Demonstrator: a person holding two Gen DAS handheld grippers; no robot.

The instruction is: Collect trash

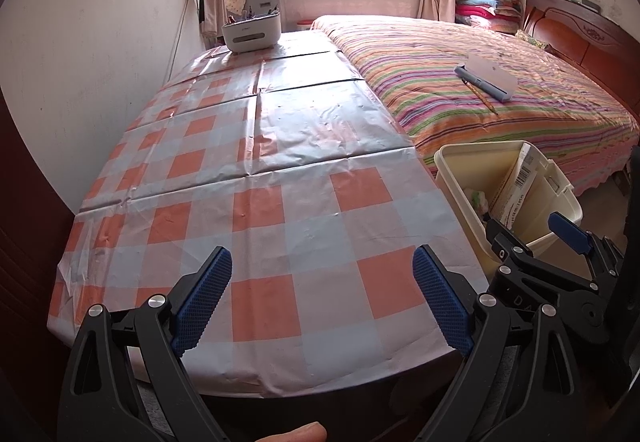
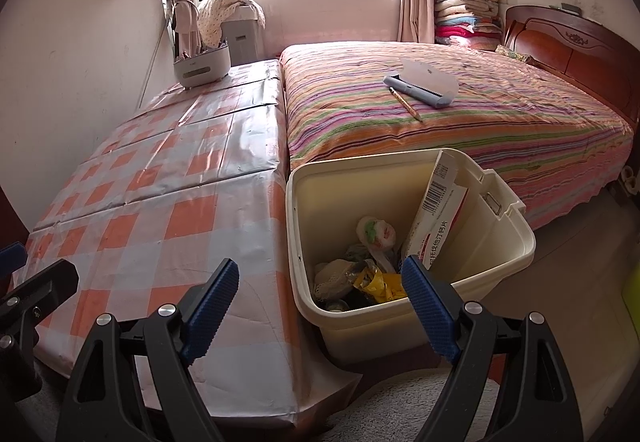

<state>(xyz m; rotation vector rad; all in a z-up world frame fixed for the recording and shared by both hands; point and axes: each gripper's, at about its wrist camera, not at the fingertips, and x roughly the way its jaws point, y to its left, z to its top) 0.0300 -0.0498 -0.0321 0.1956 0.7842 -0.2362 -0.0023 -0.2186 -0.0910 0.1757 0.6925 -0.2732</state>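
Both the left tongs (image 1: 322, 294) and right tongs (image 2: 320, 306) gape, released; surface (image 1: 280, 177) bare, so scan before leaving the bin (image 2: 516, 242), lower right.

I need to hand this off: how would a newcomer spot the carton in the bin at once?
Find the checked table left of the striped bed; the cream bin stands on the floor at the table's near corner. Inside, the carton leans against the bin's right wall, poking above the rim. It is the only tall, flat-sided piece, white and red with a barcode, while the other trash is crumpled at the bottom.
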